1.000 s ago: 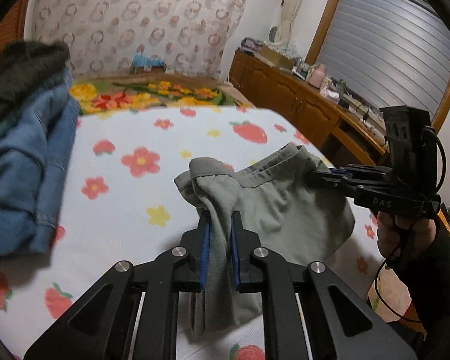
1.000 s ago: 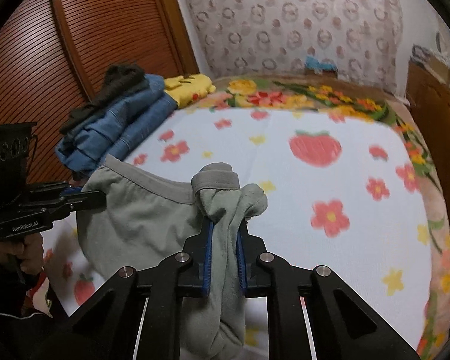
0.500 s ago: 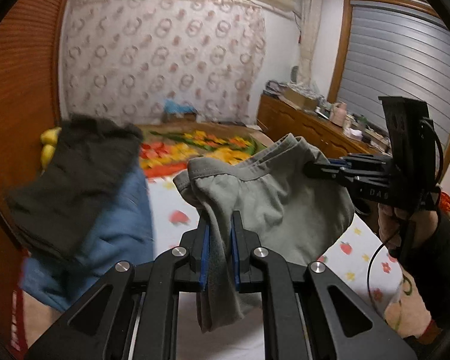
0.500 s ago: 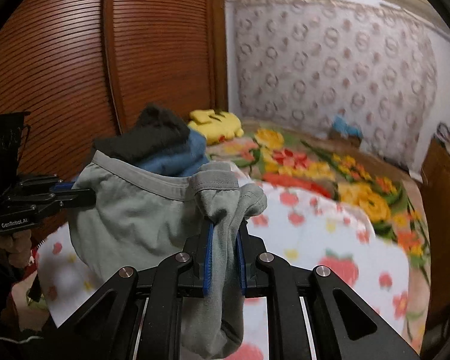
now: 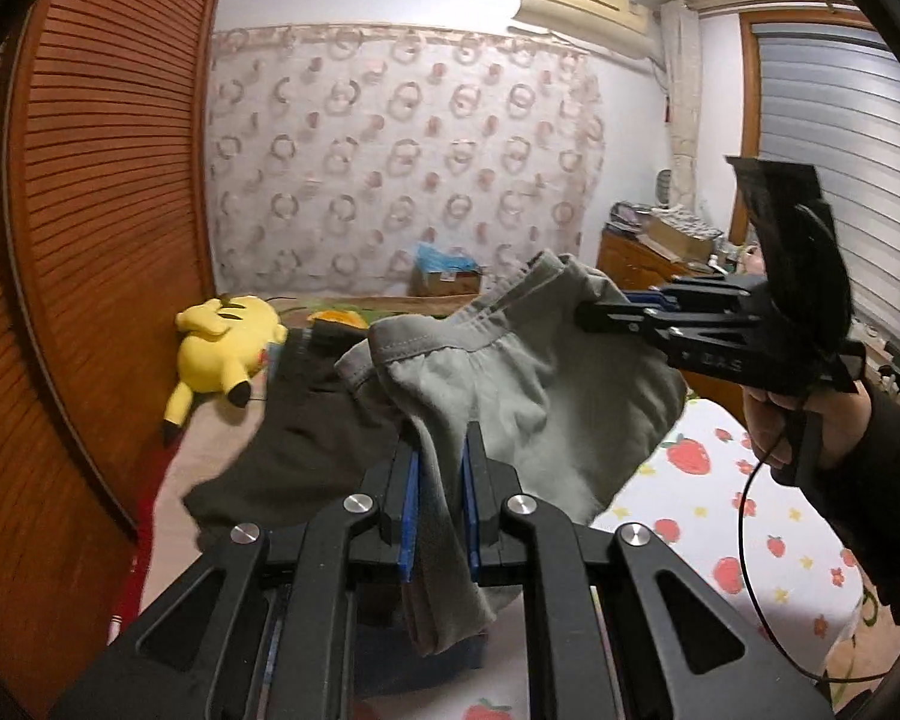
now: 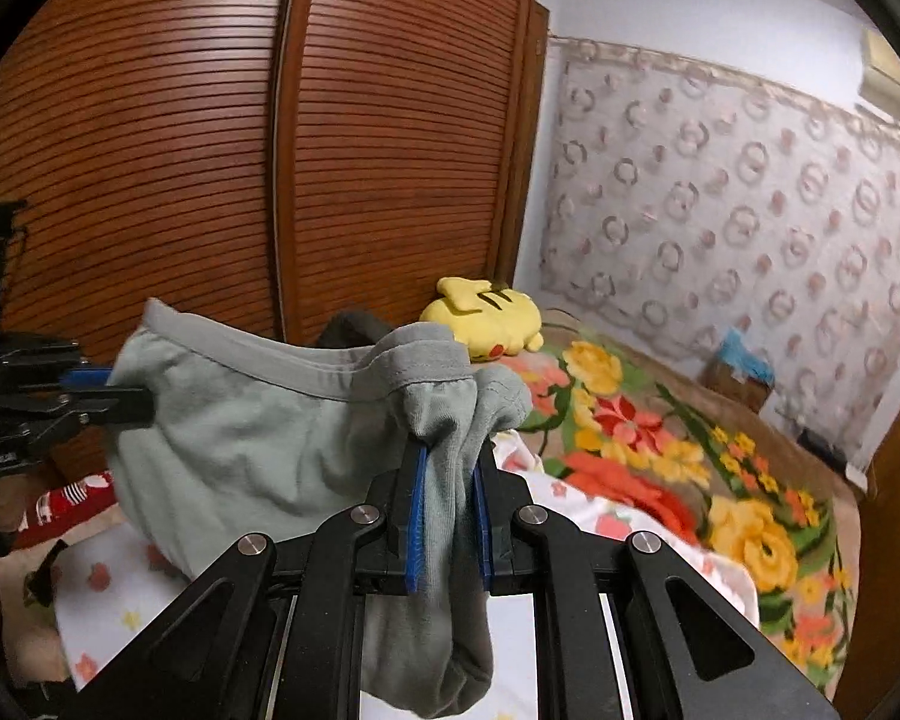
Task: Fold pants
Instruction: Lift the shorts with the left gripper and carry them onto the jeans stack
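Note:
The grey-green pants [image 5: 528,396] hang in the air, stretched by the waistband between both grippers. My left gripper [image 5: 440,456] is shut on one bunched end of the waistband. My right gripper [image 6: 450,456] is shut on the other end of the pants [image 6: 258,420]. In the left wrist view the right gripper [image 5: 594,312] reaches in from the right. In the right wrist view the left gripper [image 6: 132,405] reaches in from the left. The legs hang below, partly hidden by the jaws.
A dark garment [image 5: 294,438] lies on the bed below the pants. A yellow plush toy [image 5: 222,348] lies by the wooden wardrobe [image 6: 210,150]. The strawberry-print sheet [image 5: 720,516] and flowered blanket [image 6: 660,450] cover the bed. A cabinet [image 5: 648,252] stands at the right.
Both grippers have lifted the pants up off the bed and tilted upward. The views now face the wardrobe and far wall. Both grips are unchanged.

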`<state>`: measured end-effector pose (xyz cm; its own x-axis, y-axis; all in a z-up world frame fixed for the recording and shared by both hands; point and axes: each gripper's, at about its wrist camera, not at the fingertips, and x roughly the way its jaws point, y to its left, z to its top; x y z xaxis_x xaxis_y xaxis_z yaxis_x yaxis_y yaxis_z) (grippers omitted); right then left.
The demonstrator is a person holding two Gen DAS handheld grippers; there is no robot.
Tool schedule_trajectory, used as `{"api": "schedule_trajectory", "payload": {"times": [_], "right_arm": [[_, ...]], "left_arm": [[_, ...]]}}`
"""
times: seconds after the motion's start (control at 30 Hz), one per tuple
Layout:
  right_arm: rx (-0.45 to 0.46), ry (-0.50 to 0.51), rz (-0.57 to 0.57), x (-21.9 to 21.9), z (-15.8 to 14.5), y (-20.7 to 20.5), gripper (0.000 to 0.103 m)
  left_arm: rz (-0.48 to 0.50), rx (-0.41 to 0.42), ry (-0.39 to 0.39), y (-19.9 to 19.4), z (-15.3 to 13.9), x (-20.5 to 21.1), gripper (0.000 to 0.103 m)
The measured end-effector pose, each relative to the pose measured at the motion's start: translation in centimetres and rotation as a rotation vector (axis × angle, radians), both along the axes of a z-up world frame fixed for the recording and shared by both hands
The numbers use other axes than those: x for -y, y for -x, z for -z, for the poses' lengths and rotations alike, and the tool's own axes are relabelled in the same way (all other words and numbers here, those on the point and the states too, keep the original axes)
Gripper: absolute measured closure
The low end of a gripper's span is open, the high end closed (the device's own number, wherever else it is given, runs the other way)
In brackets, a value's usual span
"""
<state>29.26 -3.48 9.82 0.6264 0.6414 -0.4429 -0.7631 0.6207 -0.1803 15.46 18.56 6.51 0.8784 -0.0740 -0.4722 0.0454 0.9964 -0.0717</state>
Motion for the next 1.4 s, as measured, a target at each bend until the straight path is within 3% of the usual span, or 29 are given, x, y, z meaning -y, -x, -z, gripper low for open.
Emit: {"api": "schedule_trajectory", "payload": {"times": [0.3, 0.5, 0.7, 0.8, 0.83, 0.93, 1.0, 1.2, 1.4], "right_arm": [[0.049, 0.061, -0.072, -6.0, -0.7, -4.2, 0.089], [0.053, 0.112, -0.114, -10.0, 0.1, -6.6, 0.089], [0.037, 0.093, -0.139, -12.7, 1.0, -8.2, 0.089], [0.015, 0.071, -0.112, -12.7, 1.6, -8.6, 0.069], [0.009, 0.065, -0.097, -12.6, 1.7, -8.6, 0.068], [-0.026, 0.015, -0.072, -12.0, 0.9, -8.5, 0.068], [-0.011, 0.005, -0.074, -11.4, 0.5, -8.0, 0.068], [-0.038, -0.039, -0.112, -7.8, 0.6, -6.0, 0.068], [-0.083, -0.01, -0.126, -6.3, 2.8, -6.2, 0.068]], "left_arm": [[-0.069, 0.007, 0.03, 0.1, 0.7, -2.6, 0.09], [-0.124, -0.034, 0.036, 0.4, 2.3, -3.9, 0.09], [-0.184, -0.072, 0.04, 0.9, 3.8, -4.8, 0.09], [-0.183, -0.099, 0.045, 0.8, 4.5, -4.9, 0.089], [-0.183, -0.111, 0.049, 0.8, 4.7, -4.9, 0.089], [-0.19, -0.106, 0.041, 1.1, 4.4, -4.8, 0.078], [-0.191, -0.089, 0.032, 1.5, 4.0, -4.5, 0.056], [-0.178, -0.048, 0.001, 0.9, 2.8, -3.8, 0.05], [-0.17, -0.094, -0.021, -0.9, 4.2, -3.6, 0.05]]}}
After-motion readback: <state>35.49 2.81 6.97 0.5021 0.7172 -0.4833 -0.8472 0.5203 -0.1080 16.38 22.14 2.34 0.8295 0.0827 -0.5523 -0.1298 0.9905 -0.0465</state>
